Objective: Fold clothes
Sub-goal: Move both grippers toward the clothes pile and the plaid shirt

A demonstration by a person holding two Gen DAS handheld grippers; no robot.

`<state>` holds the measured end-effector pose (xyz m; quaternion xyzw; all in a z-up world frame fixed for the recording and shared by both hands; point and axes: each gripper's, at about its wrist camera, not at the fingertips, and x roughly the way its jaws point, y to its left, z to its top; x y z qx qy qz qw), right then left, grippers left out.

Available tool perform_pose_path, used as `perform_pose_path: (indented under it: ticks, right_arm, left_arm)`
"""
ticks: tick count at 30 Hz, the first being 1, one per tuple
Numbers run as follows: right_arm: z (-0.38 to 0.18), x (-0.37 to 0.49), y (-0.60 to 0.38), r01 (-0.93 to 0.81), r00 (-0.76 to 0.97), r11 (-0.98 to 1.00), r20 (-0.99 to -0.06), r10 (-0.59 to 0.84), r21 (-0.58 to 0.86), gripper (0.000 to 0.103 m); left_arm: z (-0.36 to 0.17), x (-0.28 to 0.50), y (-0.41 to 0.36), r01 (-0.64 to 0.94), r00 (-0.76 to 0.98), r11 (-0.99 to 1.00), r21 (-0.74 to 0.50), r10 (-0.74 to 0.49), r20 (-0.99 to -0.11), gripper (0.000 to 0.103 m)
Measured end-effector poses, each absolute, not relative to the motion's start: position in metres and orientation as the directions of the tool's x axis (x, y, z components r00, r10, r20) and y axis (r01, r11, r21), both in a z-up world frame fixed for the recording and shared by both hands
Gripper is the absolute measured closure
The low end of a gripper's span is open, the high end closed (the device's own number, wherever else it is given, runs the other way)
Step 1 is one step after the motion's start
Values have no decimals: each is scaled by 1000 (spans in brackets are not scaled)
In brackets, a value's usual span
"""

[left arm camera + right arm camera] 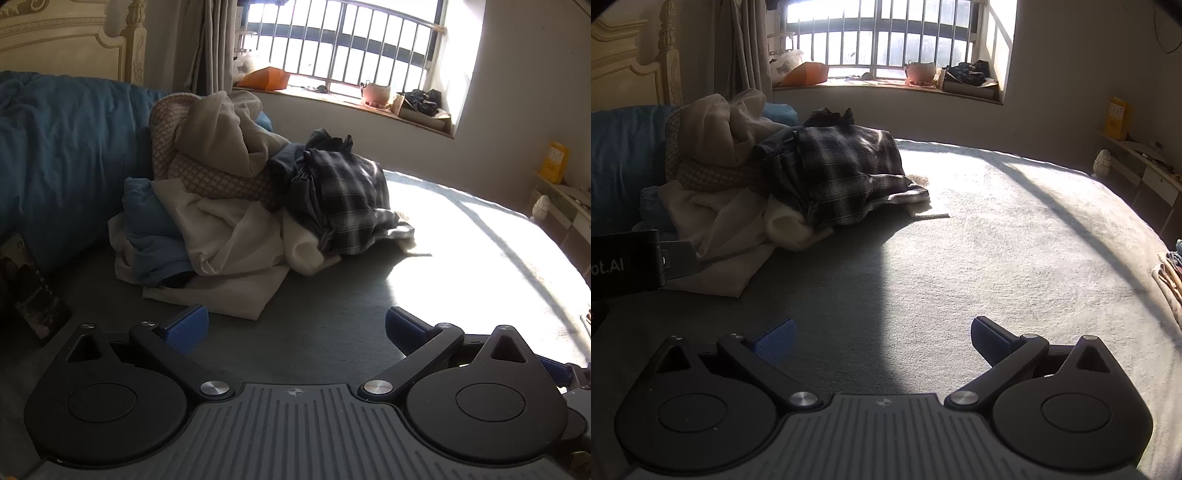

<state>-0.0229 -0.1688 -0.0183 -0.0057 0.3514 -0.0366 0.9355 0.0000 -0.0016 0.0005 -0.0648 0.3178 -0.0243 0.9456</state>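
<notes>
Both the left tongs (295, 325) and right tongs (882, 338) hang spread wide and empty over the bed (997, 240). The heap of clothes (240, 199) sits untouched ahead by the blue duvet (66, 147), leaving flat mattress for folding.

Beyond the left fingers (188, 326), a heap of clothes (236, 206) buries its own lower layers: the blue garment (147, 221) shows only a corner under the white cloth (229, 236), and the plaid shirt (351, 199) covers whatever lies beneath. Left of those fingers, a dark phone-like slab (26, 288) is cut by the frame edge, its face unreadable. Far ahead of the right fingers (988, 336), sill clutter (967, 74) is too small to identify. Sun glare whitens the bed (461, 236), and at the right edge folded fabric (1171, 273) is cropped.
</notes>
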Motion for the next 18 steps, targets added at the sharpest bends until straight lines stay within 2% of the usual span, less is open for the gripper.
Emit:
perform_pose_path:
  ticks: [18]
  right_arm:
    - [-23,-20,-161,83,740,995,-666,-96,-51,0]
  left_arm:
    - [-12,1,12,-32,803,997,-67,-14,-596,0]
